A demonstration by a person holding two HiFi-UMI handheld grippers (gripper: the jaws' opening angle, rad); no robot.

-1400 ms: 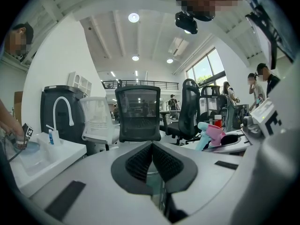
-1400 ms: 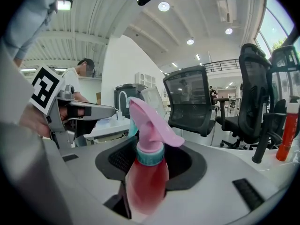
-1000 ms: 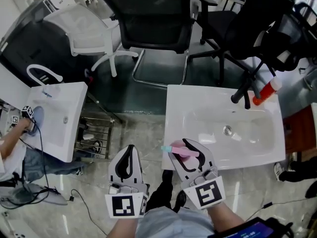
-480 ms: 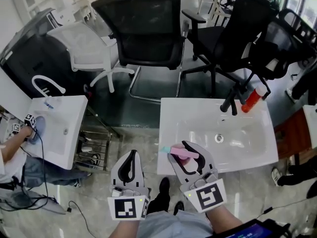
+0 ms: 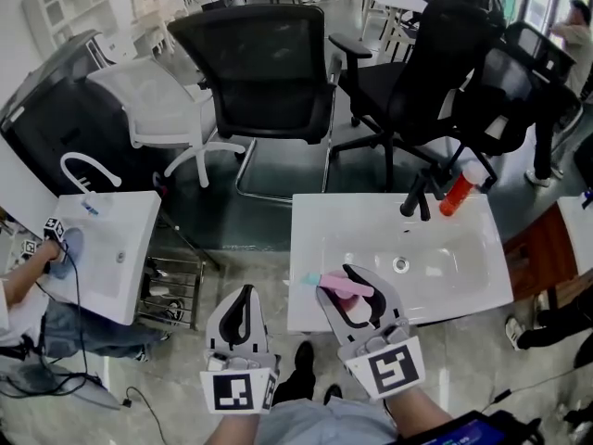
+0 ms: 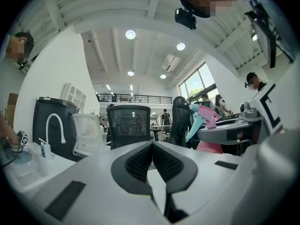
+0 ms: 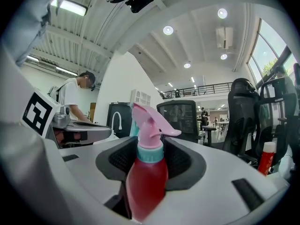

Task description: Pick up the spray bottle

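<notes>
The spray bottle [image 5: 345,287] has a pink trigger head, a teal collar and a red body [image 7: 144,175]. It stands upright between the jaws of my right gripper [image 5: 343,282], which is shut on its neck and shoulder [image 7: 150,156], held level over the near left edge of a white sink. The bottle's head also shows off to the right in the left gripper view [image 6: 206,118]. My left gripper [image 5: 244,295] hangs beside it on the left. Its ribbed pads meet with nothing between them [image 6: 151,146].
The white sink basin [image 5: 463,276] lies below, with a black faucet [image 5: 414,197] and a red, white-capped bottle [image 5: 454,193] at its far rim. Black office chairs [image 5: 269,63] stand behind. A second sink [image 5: 120,248] is at the left, with a person's hand [image 5: 37,248] on it.
Both grippers have risen, so the sink now looks smaller and farther below. The right gripper still holds the spray bottle; the left stays shut and empty.
</notes>
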